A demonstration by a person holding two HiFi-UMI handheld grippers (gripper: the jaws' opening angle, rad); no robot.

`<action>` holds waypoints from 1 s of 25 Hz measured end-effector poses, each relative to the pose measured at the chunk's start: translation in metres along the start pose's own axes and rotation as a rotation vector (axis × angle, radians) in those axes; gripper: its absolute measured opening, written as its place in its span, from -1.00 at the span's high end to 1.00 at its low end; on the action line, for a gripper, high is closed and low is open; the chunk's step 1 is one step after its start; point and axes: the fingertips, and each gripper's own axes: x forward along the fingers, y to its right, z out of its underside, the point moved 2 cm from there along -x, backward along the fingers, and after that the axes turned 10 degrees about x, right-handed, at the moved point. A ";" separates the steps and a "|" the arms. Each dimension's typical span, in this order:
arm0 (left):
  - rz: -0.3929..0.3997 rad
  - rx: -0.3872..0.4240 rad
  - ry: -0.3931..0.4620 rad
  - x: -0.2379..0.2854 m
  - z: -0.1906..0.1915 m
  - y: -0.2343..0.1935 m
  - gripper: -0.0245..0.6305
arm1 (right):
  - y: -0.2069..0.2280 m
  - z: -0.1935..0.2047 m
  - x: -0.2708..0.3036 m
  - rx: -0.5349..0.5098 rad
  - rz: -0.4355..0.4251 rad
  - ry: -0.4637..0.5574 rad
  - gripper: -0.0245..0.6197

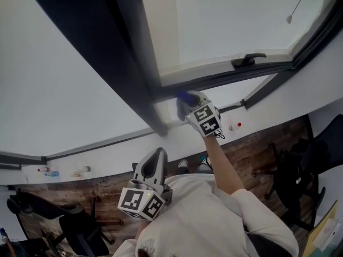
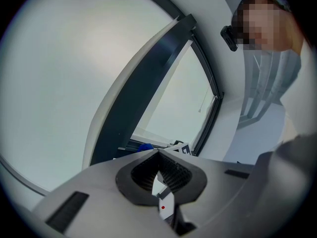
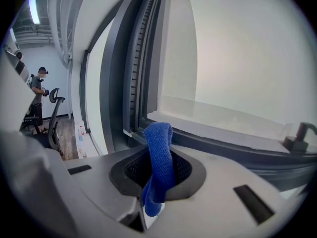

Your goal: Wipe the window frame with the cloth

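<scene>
A blue cloth (image 3: pixel 159 155) stands folded up out of my right gripper (image 3: pixel 158 182), whose jaws are shut on it. In the head view the right gripper (image 1: pixel 186 103) holds the cloth (image 1: pixel 185 96) against the corner where the dark window frame (image 1: pixel 128 63) meets its lower rail (image 1: pixel 225 77). The frame's upright (image 3: pixel 124 78) rises just past the cloth. My left gripper (image 1: pixel 159 153) hangs low near the person's chest, away from the window. Its jaws (image 2: pixel 158 155) are shut with nothing between them. Beyond them I see the cloth (image 2: pixel 145 146) far off.
A black window handle (image 1: pixel 248 60) sits on the rail to the right, and a blind cord pull (image 1: pixel 289 19) hangs above it. Office chairs (image 1: pixel 53 224) (image 1: pixel 300 170) stand on the wood floor below. Another person (image 3: pixel 38 95) stands far off at left.
</scene>
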 end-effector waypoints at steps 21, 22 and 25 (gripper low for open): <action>0.129 0.014 -0.041 0.031 0.005 0.021 0.91 | 0.076 0.011 -0.035 0.138 0.152 0.028 0.76; 0.132 0.014 -0.043 0.033 0.005 0.022 0.91 | 0.078 0.011 -0.036 0.140 0.154 0.030 0.76; 0.141 0.016 -0.044 0.038 0.004 0.024 0.91 | 0.081 0.013 -0.037 0.140 0.155 0.031 0.76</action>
